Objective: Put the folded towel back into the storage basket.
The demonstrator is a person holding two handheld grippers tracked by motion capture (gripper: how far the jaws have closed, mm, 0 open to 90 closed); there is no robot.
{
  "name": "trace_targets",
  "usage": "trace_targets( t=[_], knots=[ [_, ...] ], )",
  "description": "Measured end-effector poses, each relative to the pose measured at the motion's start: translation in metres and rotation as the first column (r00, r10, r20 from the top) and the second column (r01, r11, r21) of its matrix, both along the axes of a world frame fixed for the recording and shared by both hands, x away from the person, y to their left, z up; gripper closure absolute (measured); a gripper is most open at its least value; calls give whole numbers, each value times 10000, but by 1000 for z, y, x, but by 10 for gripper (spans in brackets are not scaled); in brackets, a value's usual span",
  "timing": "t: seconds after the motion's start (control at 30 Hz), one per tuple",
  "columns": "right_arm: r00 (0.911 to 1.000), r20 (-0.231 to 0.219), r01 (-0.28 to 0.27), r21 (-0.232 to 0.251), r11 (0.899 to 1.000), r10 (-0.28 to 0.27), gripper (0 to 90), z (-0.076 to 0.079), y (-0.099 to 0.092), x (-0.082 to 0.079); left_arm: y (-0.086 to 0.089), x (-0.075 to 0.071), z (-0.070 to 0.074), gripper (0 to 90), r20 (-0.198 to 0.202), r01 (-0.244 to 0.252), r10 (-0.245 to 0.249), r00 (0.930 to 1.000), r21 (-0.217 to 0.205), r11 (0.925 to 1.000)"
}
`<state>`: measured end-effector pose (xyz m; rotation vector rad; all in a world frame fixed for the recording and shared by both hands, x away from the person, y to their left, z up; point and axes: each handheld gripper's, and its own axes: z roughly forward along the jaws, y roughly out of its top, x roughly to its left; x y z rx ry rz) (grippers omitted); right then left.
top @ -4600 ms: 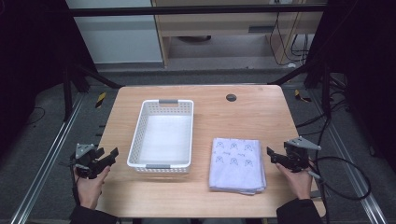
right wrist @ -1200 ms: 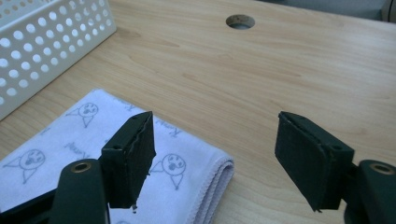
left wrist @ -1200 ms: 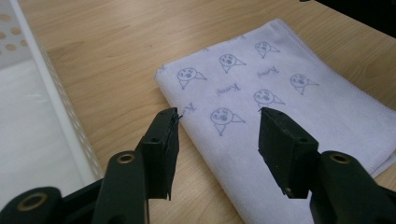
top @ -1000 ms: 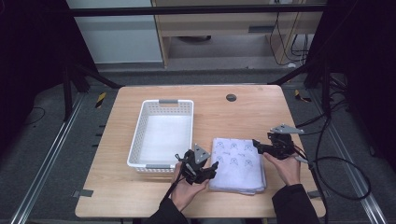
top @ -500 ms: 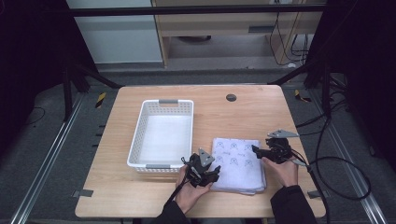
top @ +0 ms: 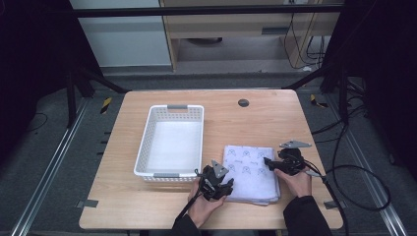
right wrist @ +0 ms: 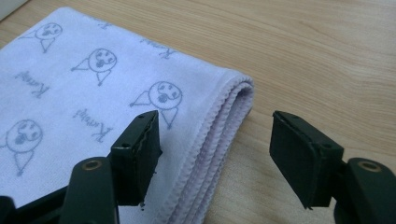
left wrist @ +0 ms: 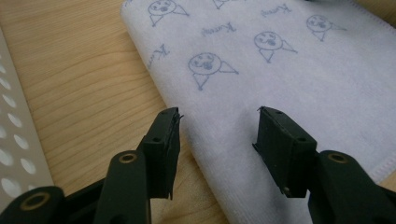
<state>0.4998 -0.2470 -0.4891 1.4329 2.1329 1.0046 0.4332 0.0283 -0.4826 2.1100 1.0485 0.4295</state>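
A folded lavender towel printed with small faces lies on the wooden table, to the right of a white basket. My left gripper is low at the towel's near left edge. Its jaws stand open, one over the wood and one over the towel, left gripper. My right gripper is at the towel's right side. Its open jaws straddle the folded edge of the towel, right gripper. They have just been closing a little, and the pads do not press the cloth.
The perforated basket wall stands close to the left gripper's left. A small dark round fitting sits in the tabletop at the back. Cables trail off the table's right side.
Both hands came in from the table's left and right edges to the towel. Over the last second both grippers sank closer to the cloth.
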Motion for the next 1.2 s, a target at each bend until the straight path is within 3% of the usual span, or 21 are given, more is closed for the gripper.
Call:
trace_targets(
  t=[0.37,0.57,0.6,0.87,1.2],
  knots=[
    [9997,-236,9,162,9999,-5,346,-6,1,2,0,2,-9,440,-385,-190,183,9991,-169,9997],
    [9990,-456,31,567,9984,-5,402,-9,0,2,2,6,-13,428,-741,-347,301,9968,-623,9975],
    [9979,-642,100,819,9966,-47,434,-10,-1,3,2,6,-13,444,-786,-353,299,9965,-690,9970],
    [9938,-1103,53,1510,9885,115,601,-10,-1,3,0,4,-13,571,-982,-256,164,9950,-937,9953],
    [9942,-1033,-107,1700,9854,286,760,-8,-1,1,-2,1,-12,725,-857,-365,265,9960,-1170,9925]
  ],
)
